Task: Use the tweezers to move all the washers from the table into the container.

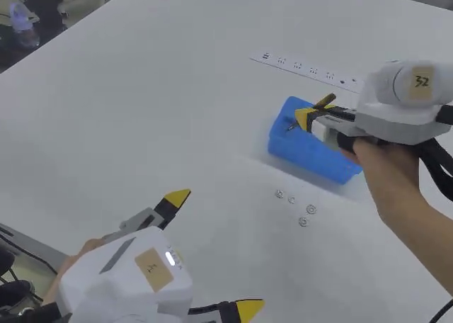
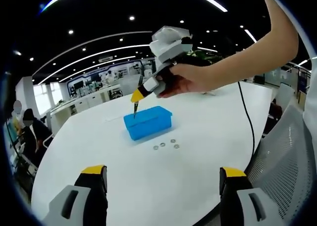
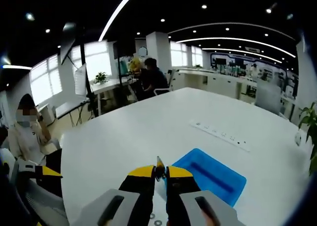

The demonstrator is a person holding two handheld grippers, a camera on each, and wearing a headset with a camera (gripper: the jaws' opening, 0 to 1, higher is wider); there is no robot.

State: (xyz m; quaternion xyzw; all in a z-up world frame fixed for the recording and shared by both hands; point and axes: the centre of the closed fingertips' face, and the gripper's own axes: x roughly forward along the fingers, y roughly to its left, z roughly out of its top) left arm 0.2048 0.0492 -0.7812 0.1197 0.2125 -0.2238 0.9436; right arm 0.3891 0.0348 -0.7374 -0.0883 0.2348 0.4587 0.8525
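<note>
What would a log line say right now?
right gripper shut on tweezers over blue container | left gripper open | four washers on table

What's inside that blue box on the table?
The blue box shows a darker hollow, with nothing that I can make out in it. The right tongs and their tweezers cover part of it in the head view. Four washers lie outside on the table.

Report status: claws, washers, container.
Left claw open, empty. Right claw shut on tweezers, above blue container. Four washers on table beside container. Nothing in the way.
</note>
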